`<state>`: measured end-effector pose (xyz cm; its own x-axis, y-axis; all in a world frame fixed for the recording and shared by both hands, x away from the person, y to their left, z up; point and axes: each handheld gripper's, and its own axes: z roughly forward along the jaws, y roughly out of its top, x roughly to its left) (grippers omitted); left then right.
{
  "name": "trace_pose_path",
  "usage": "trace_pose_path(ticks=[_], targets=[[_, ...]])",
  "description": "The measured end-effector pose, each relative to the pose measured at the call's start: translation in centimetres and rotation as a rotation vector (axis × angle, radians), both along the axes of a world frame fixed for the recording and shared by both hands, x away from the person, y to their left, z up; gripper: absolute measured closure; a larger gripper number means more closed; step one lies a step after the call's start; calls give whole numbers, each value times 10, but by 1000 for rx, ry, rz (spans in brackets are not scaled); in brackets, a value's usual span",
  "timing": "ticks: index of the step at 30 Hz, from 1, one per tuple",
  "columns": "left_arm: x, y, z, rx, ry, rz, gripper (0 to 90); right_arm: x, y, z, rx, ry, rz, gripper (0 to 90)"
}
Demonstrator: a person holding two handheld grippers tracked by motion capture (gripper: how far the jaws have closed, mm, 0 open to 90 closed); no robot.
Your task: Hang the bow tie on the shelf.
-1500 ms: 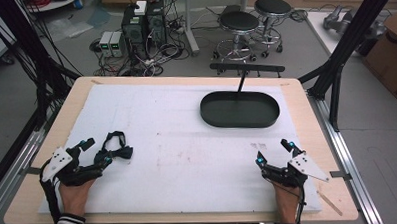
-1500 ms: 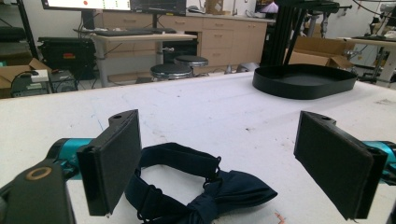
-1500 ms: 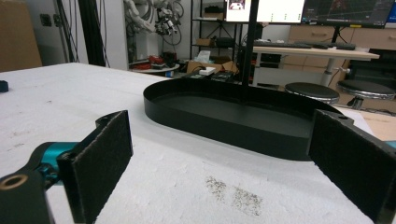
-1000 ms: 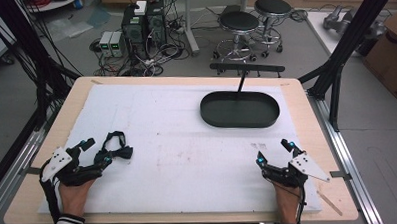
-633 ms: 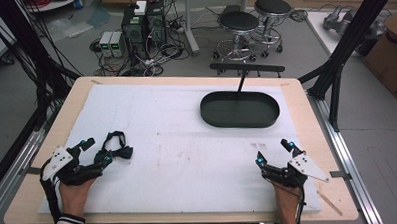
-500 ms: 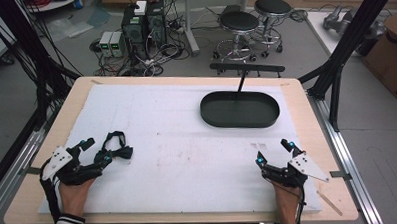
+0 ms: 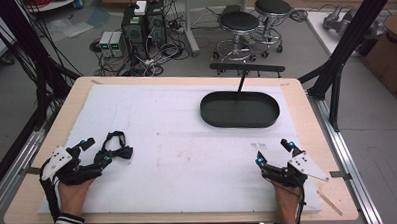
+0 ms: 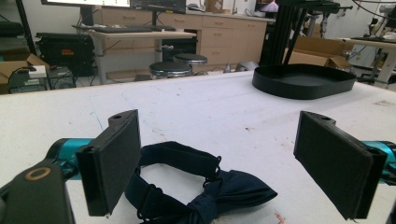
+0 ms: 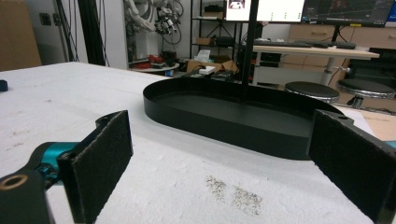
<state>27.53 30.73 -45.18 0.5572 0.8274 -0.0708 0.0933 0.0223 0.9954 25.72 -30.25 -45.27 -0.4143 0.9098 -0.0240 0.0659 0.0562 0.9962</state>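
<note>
The bow tie lay on the white tabletop between the spread jaws of the left claw, nearer its left jaw. The right claw, also spread, faced the black tray.

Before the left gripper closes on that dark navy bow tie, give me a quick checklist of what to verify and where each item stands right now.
1. Left gripper jaws apart: ok, wide open.
2. Dark navy fabric bow tie between the jaws: ok, it lies between them on the white foam-covered table, strap loop toward the left jaw.
3. Jaws touching the bow tie: cannot tell at the left jaw; the right jaw stands apart.
4. Right gripper out of the way: ok, open at the table's far side.
5. Black oval tray empty: ok.
</note>
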Motion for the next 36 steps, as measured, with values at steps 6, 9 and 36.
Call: trace_pose_path(ticks=[6, 9, 36], targets=[[3, 2, 1, -4, 18, -4, 154, 0, 0, 0, 3, 5, 2, 59], [3, 3, 5, -6, 21, -10, 154, 0, 0, 0, 2, 5, 1, 59], [26, 11, 33, 189, 331, -9, 247, 1, 3, 1, -29, 15, 5, 59]])
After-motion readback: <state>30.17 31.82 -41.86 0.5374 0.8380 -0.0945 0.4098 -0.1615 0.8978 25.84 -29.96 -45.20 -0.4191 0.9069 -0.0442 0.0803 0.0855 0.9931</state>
